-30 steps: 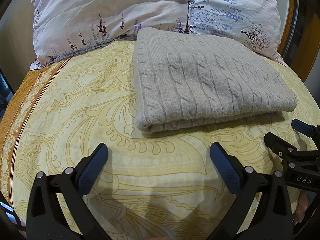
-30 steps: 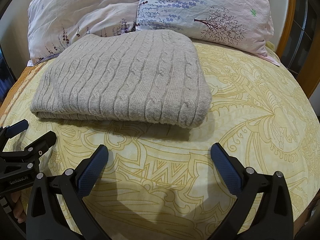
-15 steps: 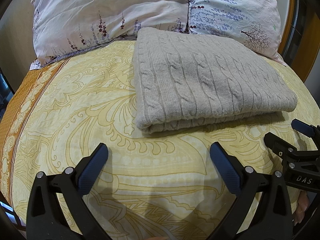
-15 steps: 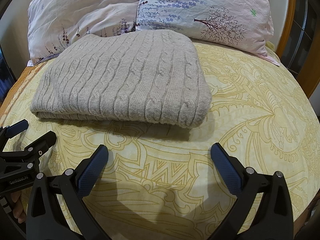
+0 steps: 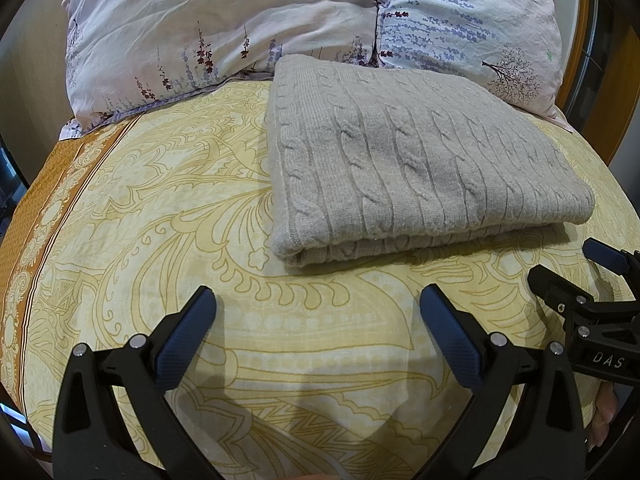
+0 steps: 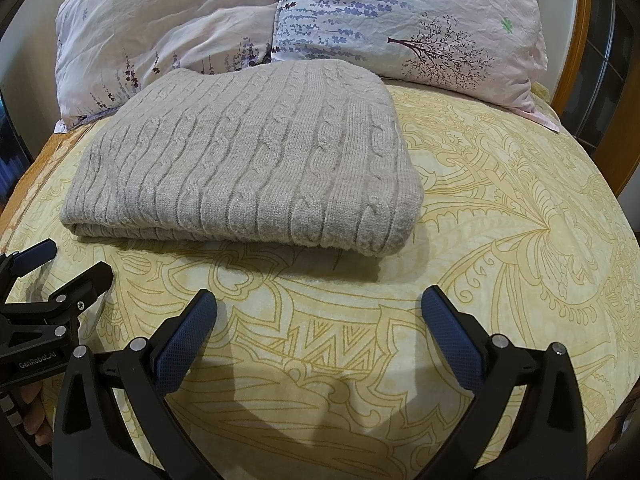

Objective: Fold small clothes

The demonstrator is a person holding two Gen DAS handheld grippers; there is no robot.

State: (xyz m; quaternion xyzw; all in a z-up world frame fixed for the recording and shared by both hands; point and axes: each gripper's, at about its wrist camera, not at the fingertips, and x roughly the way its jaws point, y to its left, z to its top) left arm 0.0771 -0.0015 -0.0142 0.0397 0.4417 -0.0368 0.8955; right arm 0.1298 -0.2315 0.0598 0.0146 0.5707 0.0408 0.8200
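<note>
A grey cable-knit sweater (image 5: 416,164) (image 6: 248,172) lies folded into a neat rectangle on the yellow patterned bedspread (image 5: 160,208) (image 6: 500,208), just below the pillows. My left gripper (image 5: 318,316) hovers open over bare bedspread, a short way in front of the sweater's near left corner. My right gripper (image 6: 320,316) is open too, in front of the sweater's near right corner, with nothing between its fingers. Each gripper shows at the edge of the other's view: the right gripper (image 5: 576,268) and the left gripper (image 6: 64,264).
Two floral pillows (image 5: 224,28) (image 6: 404,20) lean at the head of the bed behind the sweater. A wooden bed frame (image 6: 580,32) curves along the right. An orange border band (image 5: 44,200) runs down the bedspread's left side. A person's hand (image 6: 34,412) holds the left gripper.
</note>
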